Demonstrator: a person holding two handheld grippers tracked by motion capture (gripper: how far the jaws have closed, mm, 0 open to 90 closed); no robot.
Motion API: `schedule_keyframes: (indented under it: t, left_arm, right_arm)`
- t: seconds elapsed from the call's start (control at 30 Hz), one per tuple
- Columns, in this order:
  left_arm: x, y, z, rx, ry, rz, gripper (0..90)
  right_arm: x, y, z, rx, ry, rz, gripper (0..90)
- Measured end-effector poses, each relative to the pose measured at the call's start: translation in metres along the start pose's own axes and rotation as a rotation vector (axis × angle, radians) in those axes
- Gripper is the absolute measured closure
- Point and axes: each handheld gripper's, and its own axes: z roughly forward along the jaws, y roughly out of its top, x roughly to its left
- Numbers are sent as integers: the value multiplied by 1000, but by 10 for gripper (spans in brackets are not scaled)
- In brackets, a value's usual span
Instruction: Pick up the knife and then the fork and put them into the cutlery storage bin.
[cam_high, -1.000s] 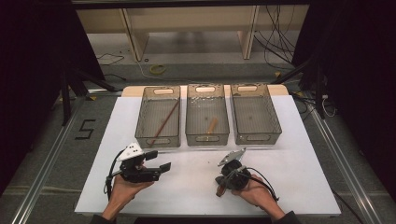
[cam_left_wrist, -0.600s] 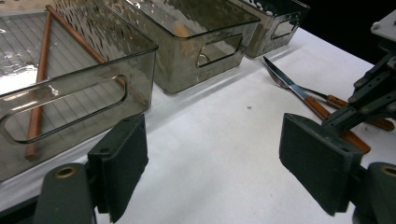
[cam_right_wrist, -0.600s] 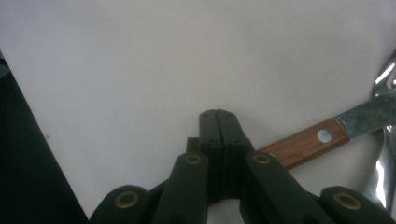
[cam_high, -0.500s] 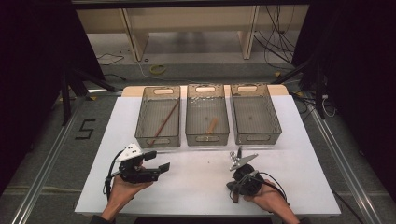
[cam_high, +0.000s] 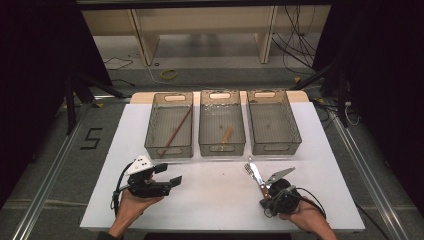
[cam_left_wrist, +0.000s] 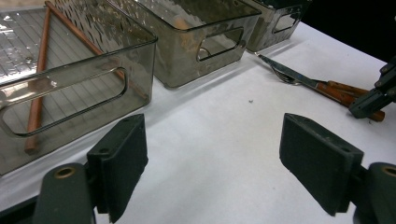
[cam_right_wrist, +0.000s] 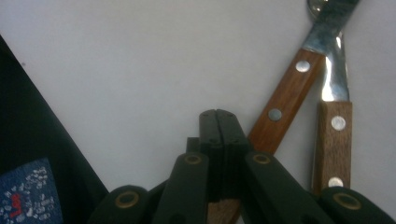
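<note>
From above, my right gripper (cam_high: 264, 192) has slid to the right along the near edge of the white table (cam_high: 210, 200) since a second ago, and now it sits closer to the right corner. The knife (cam_high: 255, 172) and the fork (cam_high: 248, 169) went with it; their metal ends point up toward the three bins. My left gripper (cam_high: 167, 175) has stayed where it was, near the front of the left bin (cam_high: 170, 125). A long brown stick (cam_high: 175, 132) lies slanted in that bin, and a small brown piece (cam_high: 227, 134) lies in the middle bin (cam_high: 222, 122). The right bin (cam_high: 272, 120) is beside it. On the floor to the left, black tape makes the number 5 (cam_high: 92, 138).

In my left gripper view, my two black pads (cam_left_wrist: 123, 163) stand wide apart with only bare table between them. They hold nothing. The knife (cam_left_wrist: 299, 79) and fork (cam_left_wrist: 282, 77) lie off to the right, just past the bins.

In my right gripper view, my jaws are squeezed together. A bit of brown wood shows low down between them, next to the knife handle (cam_right_wrist: 285, 105). The fork handle (cam_right_wrist: 334, 140) runs under my right jaw. I cannot tell if I pinch one handle or both.
</note>
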Motion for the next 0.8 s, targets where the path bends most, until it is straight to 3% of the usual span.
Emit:
schedule_keyframes:
  t: [0.53,0.73,0.8]
  left_arm:
    - [0,0,-1,-11,5,4,226]
    - [0,0,-2,-13,7,7,225]
    - [0,0,-2,-14,7,7,225]
  right_arm:
    - [-19,-10,-13,40,-62,34,900]
    - [-19,-10,-15,37,-69,34,900]
    - [-19,-8,-19,14,-58,36,834]
